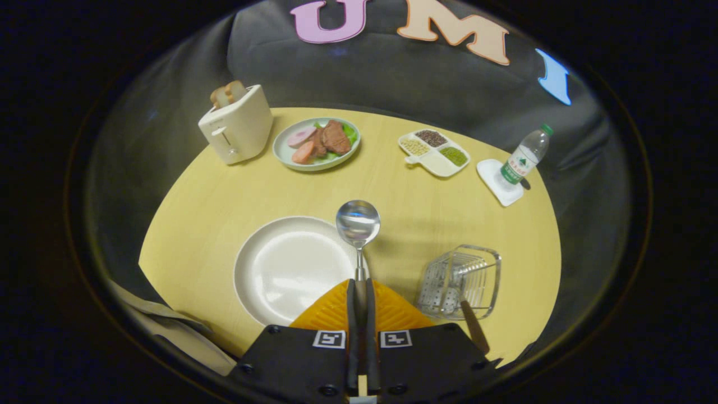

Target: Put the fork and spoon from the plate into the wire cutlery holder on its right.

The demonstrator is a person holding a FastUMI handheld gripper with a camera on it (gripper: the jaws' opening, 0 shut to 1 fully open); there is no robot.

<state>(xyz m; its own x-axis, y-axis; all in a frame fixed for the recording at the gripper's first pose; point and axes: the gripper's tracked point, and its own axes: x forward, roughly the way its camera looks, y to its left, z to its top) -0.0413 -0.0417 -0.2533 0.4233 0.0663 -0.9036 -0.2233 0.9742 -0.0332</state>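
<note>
My gripper (359, 286) is shut on the handle of a metal spoon (358, 223), which sticks forward with its bowl up, above the right rim of the white plate (291, 269). The plate lies bare just ahead and left of the orange fingers (331, 308). To the right of the fingers stands the wire cutlery holder (461, 280) on the yellow table. A utensil with a wooden handle (474, 325) leans in the holder, handle pointing toward me; its head is hard to make out through the wires.
Beyond the plate stand a white toaster (236, 124) with bread, a plate of meat and greens (317, 143), a divided dish of beans (435, 152), and a water bottle (524, 157) on a white coaster. The table's edge curves close behind the holder.
</note>
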